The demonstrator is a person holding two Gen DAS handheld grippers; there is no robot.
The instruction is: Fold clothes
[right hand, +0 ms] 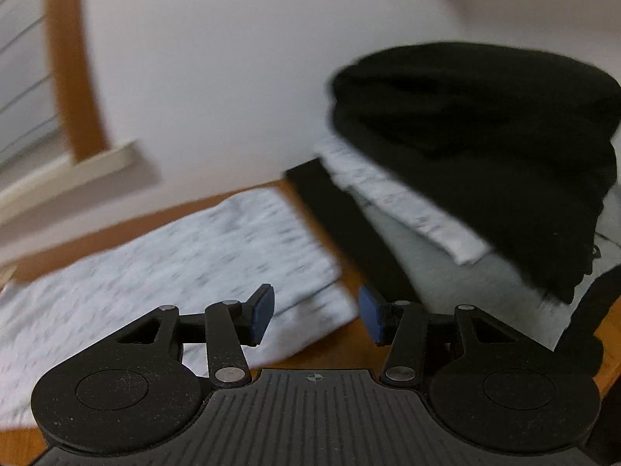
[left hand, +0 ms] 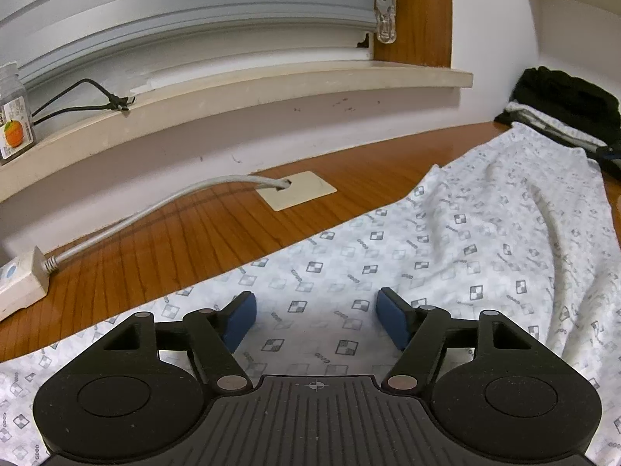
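Patterned garment [left hand: 446, 240] edge crosses bare desk [left hand: 186, 233] (left claw [left hand: 316, 320] agape).

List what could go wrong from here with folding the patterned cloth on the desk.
1. The patterned cloth lies rumpled toward its far end, so a fold made now may lock in creases.
2. Its far edge almost reaches the stack of folded clothes; a pull could drag or topple that stack.
3. The left gripper and right gripper are both open with nothing pinched, so a lift may catch only one layer.
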